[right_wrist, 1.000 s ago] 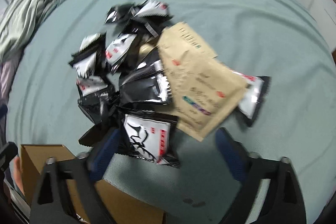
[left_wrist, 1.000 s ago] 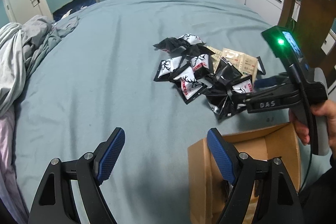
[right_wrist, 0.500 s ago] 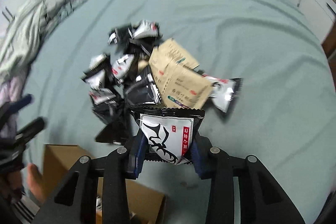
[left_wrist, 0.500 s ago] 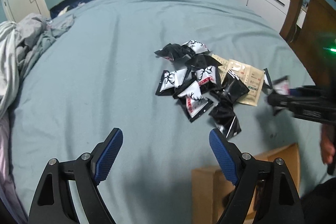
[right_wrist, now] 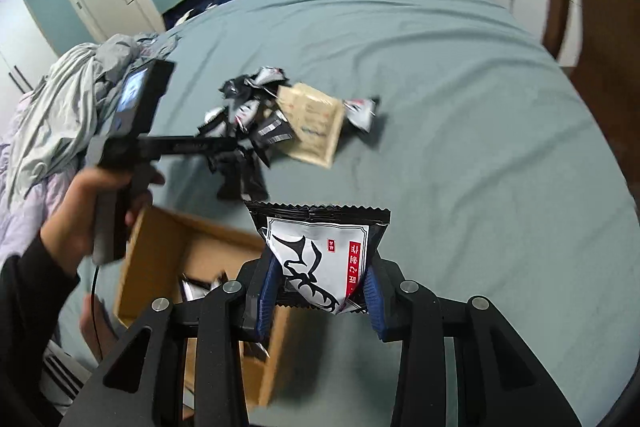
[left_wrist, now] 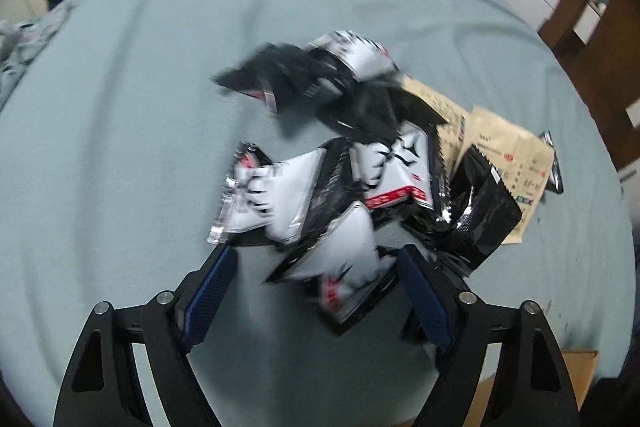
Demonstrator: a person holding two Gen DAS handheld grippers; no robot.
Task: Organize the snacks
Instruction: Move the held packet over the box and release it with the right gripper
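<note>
Packets (right_wrist: 204, 287) already sit in the box (right_wrist: 160, 247); one pouch (right_wrist: 320, 259) is pinched by the right gripper (right_wrist: 320, 297), left gripper (left_wrist: 316, 291) spread over the pile (left_wrist: 360, 167) left.

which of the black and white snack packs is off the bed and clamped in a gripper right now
The snack pack with the antler print, held upright in the right hand-held gripper above the cardboard box. The other packs lie in the pile on the bed.

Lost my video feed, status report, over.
Right gripper shut on snack packet, above cardboard box. Left gripper open, straddling a packet in the pile. Nothing blocking.
</note>
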